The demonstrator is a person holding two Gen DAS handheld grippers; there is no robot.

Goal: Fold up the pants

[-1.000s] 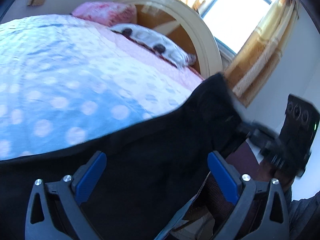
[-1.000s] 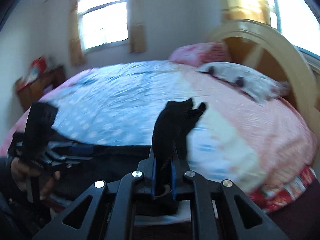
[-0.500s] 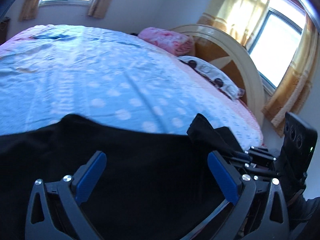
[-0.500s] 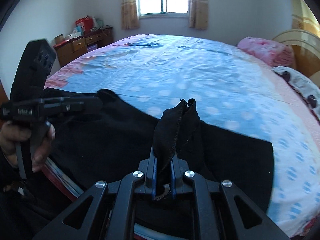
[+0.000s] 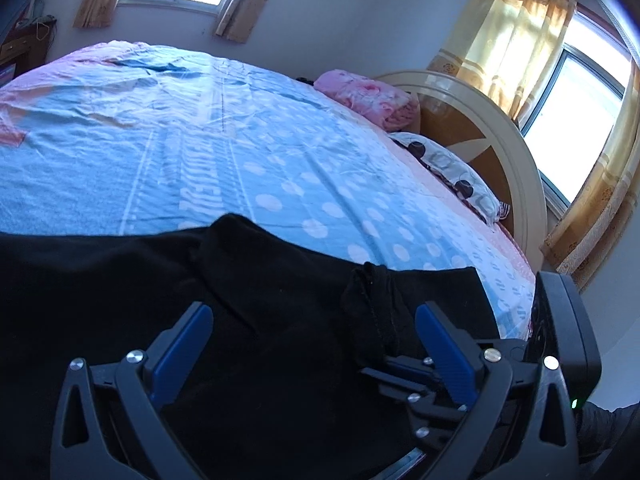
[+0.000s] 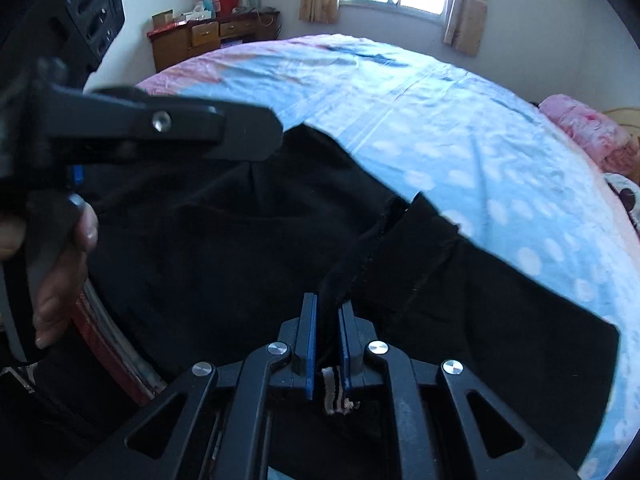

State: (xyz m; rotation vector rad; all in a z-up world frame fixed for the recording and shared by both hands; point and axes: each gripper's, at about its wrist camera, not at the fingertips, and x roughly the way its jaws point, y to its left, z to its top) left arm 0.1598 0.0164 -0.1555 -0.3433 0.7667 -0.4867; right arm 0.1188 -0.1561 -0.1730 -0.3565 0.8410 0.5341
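Observation:
Black pants (image 5: 248, 320) lie spread on the near edge of the bed, also in the right wrist view (image 6: 224, 248). My left gripper (image 5: 312, 332) is open, its blue pads wide apart above the fabric, holding nothing. My right gripper (image 6: 328, 320) is shut on a bunched edge of the pants, with a striped tag showing between its pads. The right gripper shows in the left wrist view (image 5: 424, 376) at the lower right, holding the raised bunch of fabric. The left gripper and the hand holding it show at the left of the right wrist view (image 6: 256, 132).
The bed has a blue polka-dot sheet (image 5: 200, 140) with pink borders. A pink blanket (image 5: 368, 96) and a patterned pillow (image 5: 448, 172) lie by the curved headboard (image 5: 516, 168). A wooden dresser (image 6: 212, 36) stands by the far wall. Curtained windows (image 5: 572, 92) are behind.
The pants have come down from hanging in the air and now lie spread on the bed edge. The right gripper has lowered with its bunch of fabric. The left gripper stays open.

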